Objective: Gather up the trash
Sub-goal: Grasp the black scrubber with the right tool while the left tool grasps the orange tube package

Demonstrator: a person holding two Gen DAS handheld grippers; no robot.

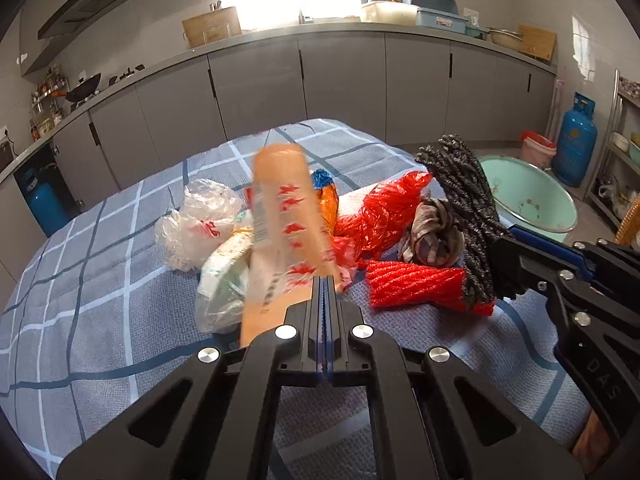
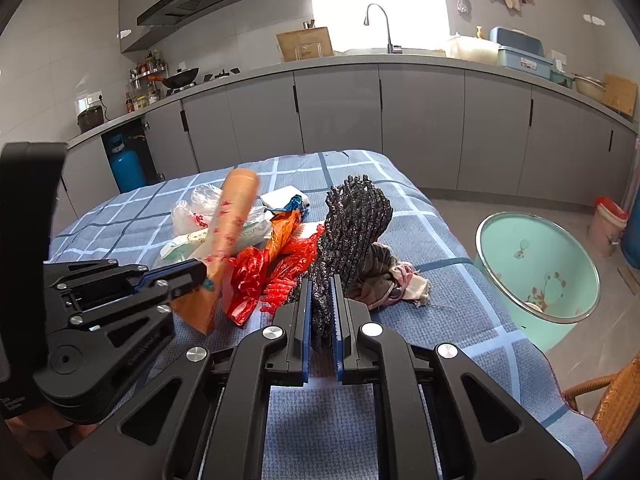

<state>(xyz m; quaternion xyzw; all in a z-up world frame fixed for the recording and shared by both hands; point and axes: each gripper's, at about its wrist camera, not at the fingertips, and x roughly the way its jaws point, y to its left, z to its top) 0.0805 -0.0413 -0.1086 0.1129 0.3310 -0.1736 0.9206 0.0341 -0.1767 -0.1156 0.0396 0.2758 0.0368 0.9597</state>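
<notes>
The left tongs [image 1: 325, 280] were pressed fully together on the lower edge of a long orange plastic wrapper with red print [image 1: 280, 216], lifting it tilted above the blue checked cloth of the worktop [image 1: 80, 280]. The right tongs [image 2: 322, 280] stood narrowly apart, clamped on a black foam mesh sleeve [image 2: 356, 220] that rose upright. Behind lay a crumpled red plastic bag [image 1: 384, 208], a red foam net [image 1: 416, 284] and a clear crinkled bag [image 1: 192, 224]. Only the right view showed the faucet [image 2: 380, 24] — and more of the mint-green basin [image 2: 540, 264] on the floor.
</notes>
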